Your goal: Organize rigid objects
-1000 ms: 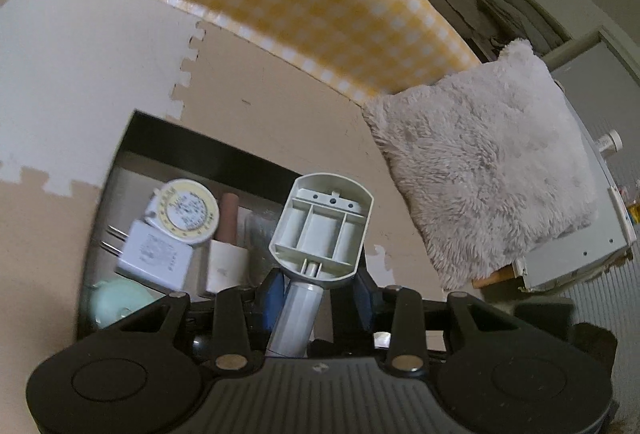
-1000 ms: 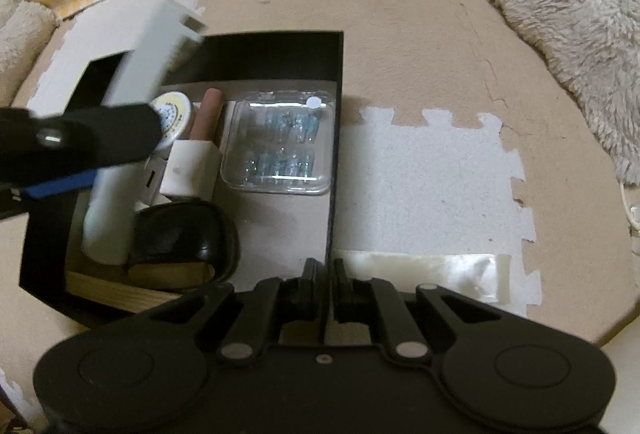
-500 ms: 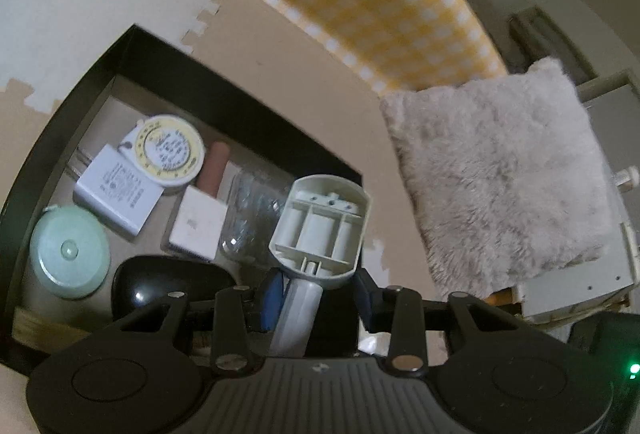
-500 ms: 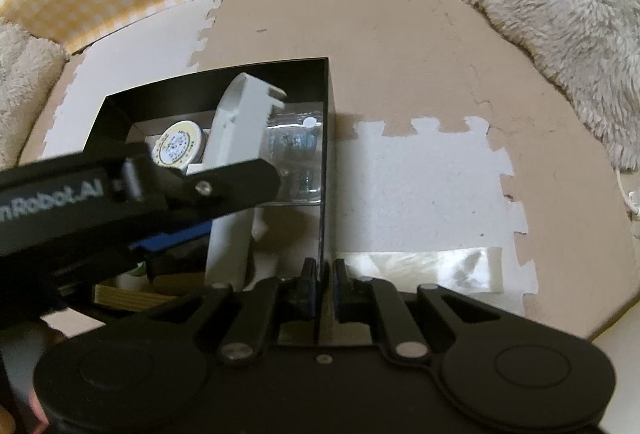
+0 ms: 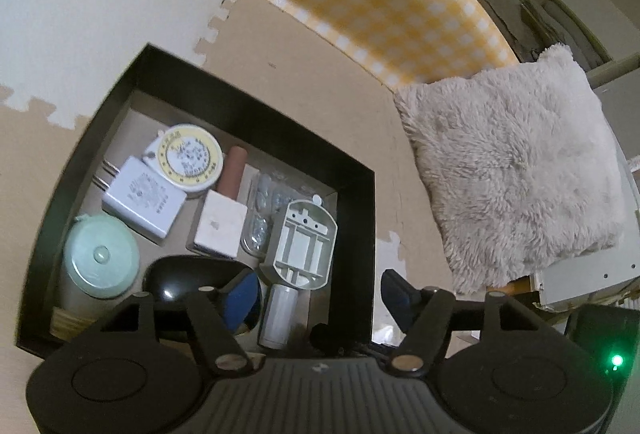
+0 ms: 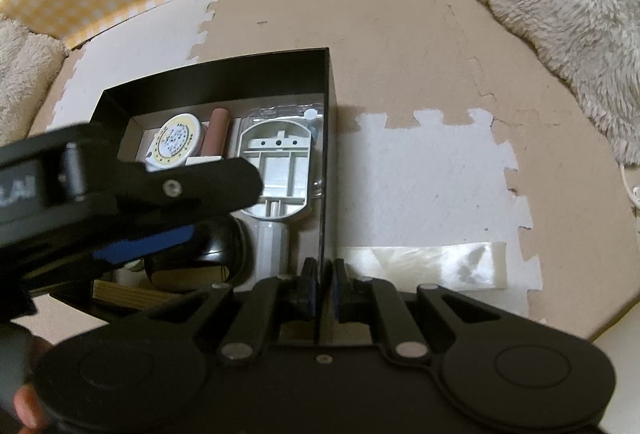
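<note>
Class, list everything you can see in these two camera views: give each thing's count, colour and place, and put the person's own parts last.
box: 1, black, on the floor mat
grey handle part: 1, in box, right side, atop clear pack
clear pack: 1, under grey part
round dial: 1, white and yellow, box rear
plug adapter: 1, white, left of dial
brown tube: 1, box middle
white block: 1, box middle
green round lid: 1, box left
black glossy case: 1, box front
fluffy cushion: 1, beige, right
left gripper: black, jaws opening, nothing pressed
right gripper: black, shut on box wall

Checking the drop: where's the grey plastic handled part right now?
In both views, the grey plastic handled part lies inside the black box, along its right wall, on the clear blister pack, beside the black glossy case.
</note>
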`<state>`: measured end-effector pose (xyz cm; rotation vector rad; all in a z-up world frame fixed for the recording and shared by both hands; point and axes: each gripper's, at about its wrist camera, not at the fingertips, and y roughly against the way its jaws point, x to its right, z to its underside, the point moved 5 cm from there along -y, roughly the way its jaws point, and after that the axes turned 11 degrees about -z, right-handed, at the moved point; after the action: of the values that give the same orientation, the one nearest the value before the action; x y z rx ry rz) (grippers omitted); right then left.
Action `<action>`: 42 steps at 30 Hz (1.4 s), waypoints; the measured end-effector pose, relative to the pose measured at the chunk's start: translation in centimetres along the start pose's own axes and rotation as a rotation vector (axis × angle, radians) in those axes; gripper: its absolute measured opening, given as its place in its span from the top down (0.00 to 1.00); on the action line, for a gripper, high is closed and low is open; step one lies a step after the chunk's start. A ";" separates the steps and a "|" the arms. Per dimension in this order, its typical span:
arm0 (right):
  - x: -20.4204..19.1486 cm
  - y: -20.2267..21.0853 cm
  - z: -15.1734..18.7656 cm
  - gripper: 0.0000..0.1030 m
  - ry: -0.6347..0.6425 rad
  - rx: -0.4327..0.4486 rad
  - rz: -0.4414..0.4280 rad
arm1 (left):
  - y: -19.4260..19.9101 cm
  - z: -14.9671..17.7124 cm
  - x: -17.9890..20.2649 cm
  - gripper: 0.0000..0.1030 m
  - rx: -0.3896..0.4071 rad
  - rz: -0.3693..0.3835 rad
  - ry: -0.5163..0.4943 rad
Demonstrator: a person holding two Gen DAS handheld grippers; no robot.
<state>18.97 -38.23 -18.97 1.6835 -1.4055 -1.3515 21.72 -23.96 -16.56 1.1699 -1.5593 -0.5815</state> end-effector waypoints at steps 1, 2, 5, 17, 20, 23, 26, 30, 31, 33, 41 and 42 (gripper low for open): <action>0.0 0.0 0.0 0.92 0.001 0.000 0.001 | 0.2 -0.1 0.0 0.33 0.006 -0.010 -0.012; 0.0 0.0 0.0 0.92 0.001 -0.002 0.002 | 0.5 -0.2 0.1 0.33 0.013 -0.019 -0.025; 0.1 -0.1 0.0 0.92 0.000 -0.007 0.004 | 1.2 -0.4 0.1 0.24 0.029 -0.040 -0.050; 0.0 -0.3 0.0 0.92 -0.002 -0.015 0.009 | 5.4 -1.0 -0.7 0.06 0.082 -0.127 -0.193; 0.0 -0.3 0.1 0.92 -0.003 -0.015 0.009 | 6.5 -0.8 -1.0 0.00 0.103 -0.151 -0.227; 0.0 -0.4 0.1 0.92 -0.003 -0.018 0.009 | 7.5 -0.7 -1.5 0.00 0.121 -0.171 -0.264; 0.0 -0.4 0.1 0.92 -0.001 -0.019 0.014 | 8.4 -0.5 -2.0 0.00 0.126 -0.184 -0.290; 0.0 -0.2 0.1 0.91 0.006 -0.018 0.028 | 9.7 -0.2 -2.7 0.00 0.127 -0.219 -0.335; 0.0 -0.1 0.0 0.90 0.008 -0.015 0.035 | 10.0 -0.1 -3.0 0.00 0.133 -0.226 -0.342; 0.0 0.3 0.0 0.85 0.010 0.000 0.050 | 10.7 0.0 -3.4 0.00 0.146 -0.236 -0.353; -0.6 4.0 -0.5 0.70 0.000 0.109 0.076 | 13.7 -0.3 -5.1 0.00 0.202 -0.279 -0.366; -0.9 4.6 -0.5 0.69 -0.002 0.125 0.073 | 14.0 -0.4 -5.3 0.00 0.208 -0.284 -0.368</action>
<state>17.78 -38.86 -14.42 1.6920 -1.5662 -1.2478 16.55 -13.51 -7.11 1.5216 -1.8079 -0.8765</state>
